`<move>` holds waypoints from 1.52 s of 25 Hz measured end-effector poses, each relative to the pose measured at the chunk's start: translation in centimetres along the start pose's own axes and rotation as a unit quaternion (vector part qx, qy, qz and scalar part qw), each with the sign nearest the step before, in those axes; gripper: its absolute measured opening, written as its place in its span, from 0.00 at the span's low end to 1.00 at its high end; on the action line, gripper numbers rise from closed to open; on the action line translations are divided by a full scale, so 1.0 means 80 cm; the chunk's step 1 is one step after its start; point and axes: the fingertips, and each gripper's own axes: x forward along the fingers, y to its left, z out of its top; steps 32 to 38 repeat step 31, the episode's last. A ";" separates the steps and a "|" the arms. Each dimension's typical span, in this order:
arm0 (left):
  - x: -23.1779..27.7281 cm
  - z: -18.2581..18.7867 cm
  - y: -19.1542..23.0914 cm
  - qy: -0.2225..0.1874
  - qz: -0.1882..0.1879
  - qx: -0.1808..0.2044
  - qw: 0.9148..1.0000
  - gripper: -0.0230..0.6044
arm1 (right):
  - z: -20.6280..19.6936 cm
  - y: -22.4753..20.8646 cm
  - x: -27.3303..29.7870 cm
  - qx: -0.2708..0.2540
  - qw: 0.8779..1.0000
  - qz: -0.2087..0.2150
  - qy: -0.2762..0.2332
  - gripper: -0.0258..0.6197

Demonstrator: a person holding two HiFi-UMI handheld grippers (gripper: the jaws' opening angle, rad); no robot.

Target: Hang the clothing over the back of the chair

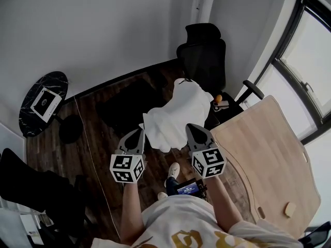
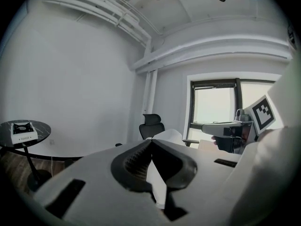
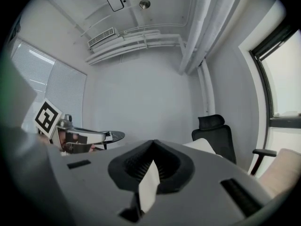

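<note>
Both arms reached forward, nearly level: left claw (image 1: 138, 135) and right claw (image 1: 193, 130) side by side, each clenched on the white clothing (image 1: 178, 110), which hung between them above the wooden floor (image 1: 98, 118), in front of the black chair (image 1: 204, 53). Each claw's own view showed only a pinched white strip between its jaws; the head view alone showed the clothing whole.

office: swivel chair (image 1: 204, 56), desk (image 1: 264, 154)

Seat of office chair (image 1: 204, 56) mostly hidden behind white garment (image 1: 178, 112). Beside chair's armrest, orange item (image 1: 219, 98) too small to identify.
</note>
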 end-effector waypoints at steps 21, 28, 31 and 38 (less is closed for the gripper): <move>0.009 -0.005 -0.007 0.001 0.010 0.005 1.000 0.07 | -0.011 -0.015 -0.021 -0.006 1.000 0.007 0.016 0.06; 0.010 -0.003 -0.004 -0.001 0.015 0.018 1.000 0.07 | -0.017 -0.013 -0.019 0.002 1.000 0.013 0.024 0.06; 0.013 -0.003 -0.003 -0.001 0.013 0.017 1.000 0.07 | -0.019 -0.012 -0.016 0.004 0.999 0.017 0.026 0.06; 0.013 -0.003 -0.003 -0.001 0.013 0.017 1.000 0.07 | -0.019 -0.012 -0.016 0.004 0.999 0.017 0.026 0.06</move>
